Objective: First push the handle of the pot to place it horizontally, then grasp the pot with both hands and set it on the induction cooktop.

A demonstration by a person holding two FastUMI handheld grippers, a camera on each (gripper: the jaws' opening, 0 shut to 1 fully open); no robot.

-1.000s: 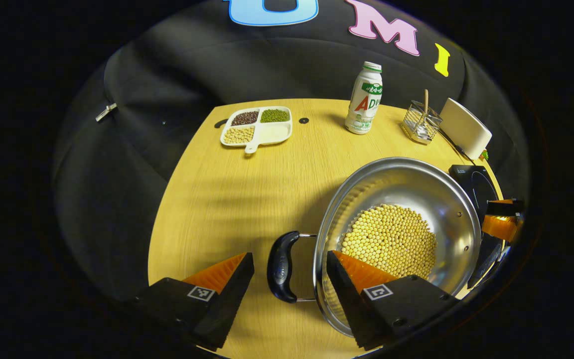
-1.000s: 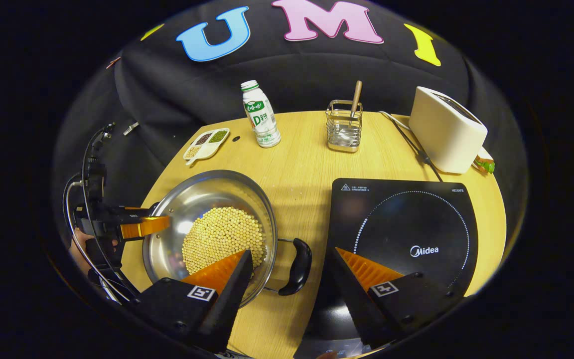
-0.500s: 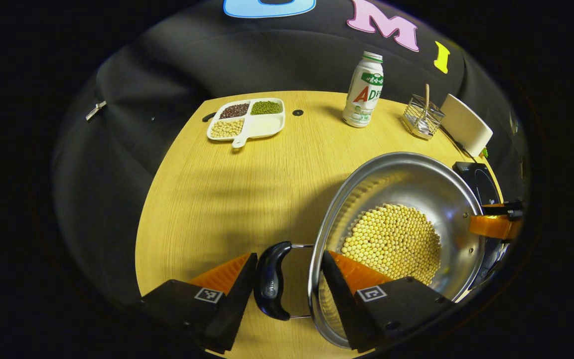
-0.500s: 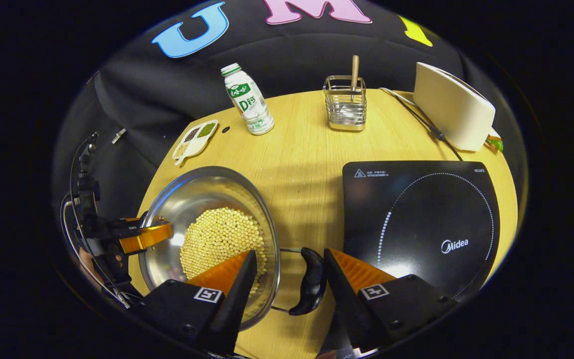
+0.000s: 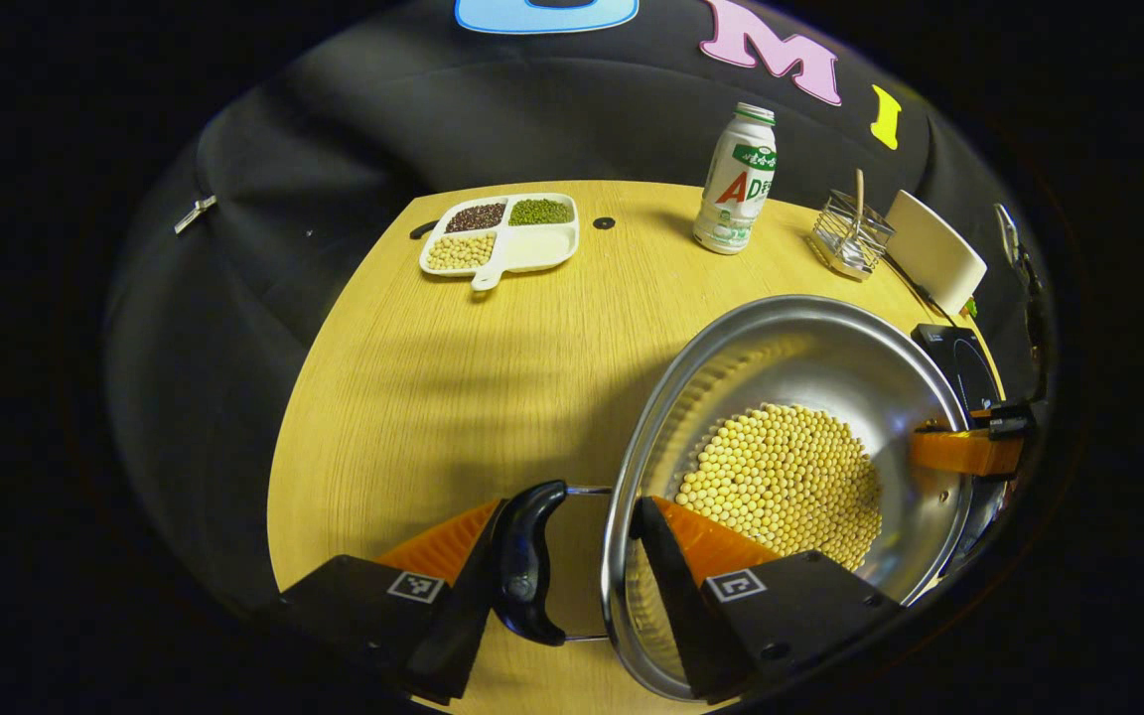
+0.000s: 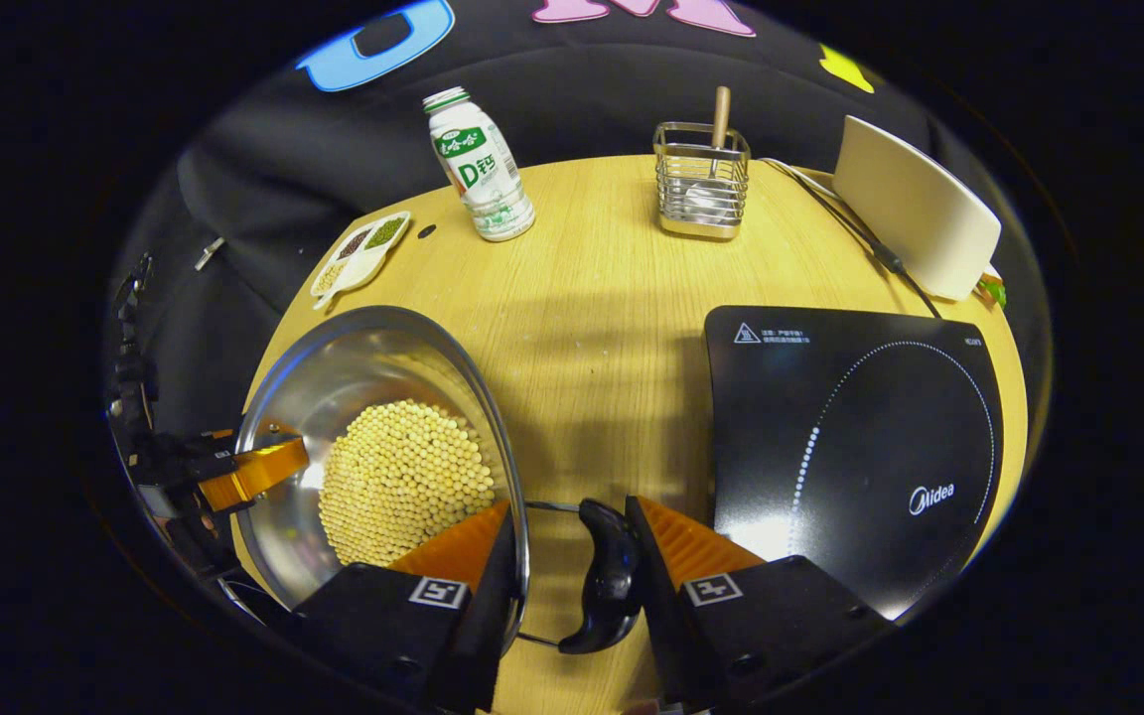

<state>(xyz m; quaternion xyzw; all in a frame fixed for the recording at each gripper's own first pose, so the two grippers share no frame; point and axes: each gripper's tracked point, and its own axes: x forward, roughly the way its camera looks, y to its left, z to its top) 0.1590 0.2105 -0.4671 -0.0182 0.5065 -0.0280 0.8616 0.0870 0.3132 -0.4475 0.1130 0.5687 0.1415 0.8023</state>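
Left gripper view, pot: the steel pot (image 5: 790,417), holding yellow beans (image 5: 781,482), sits on the desk (image 5: 453,377) at the front right; its left handle (image 5: 524,561) juts out flat toward the near edge.
Left gripper view, left hand-held gripper (image 5: 562,571): one finger touches the handle's outer side, the other sits inside the pot's rim, so handle and rim wall lie between them. It is narrow but I cannot tell whether both fingers press.
Left gripper view, reason: straddling handle and rim probably gives a grip that will not let the pot tip.
Left gripper view, other side: the right hand-held gripper (image 5: 969,447) reaches over the pot's far rim.
Right gripper view, right hand-held gripper (image 6: 572,576): it mirrors the left, one finger inside the rim over the beans, the other against the right handle (image 6: 607,581); narrow, clamping uncertain.
Right gripper view, cooktop: the induction cooktop (image 6: 860,447) lies right of the pot, close by, top bare.
Right gripper view, pose: both grippers point downward and inward at opposite handles, seemingly ready to lift.
Stage: handles look horizontal; pot not yet on the cooktop.
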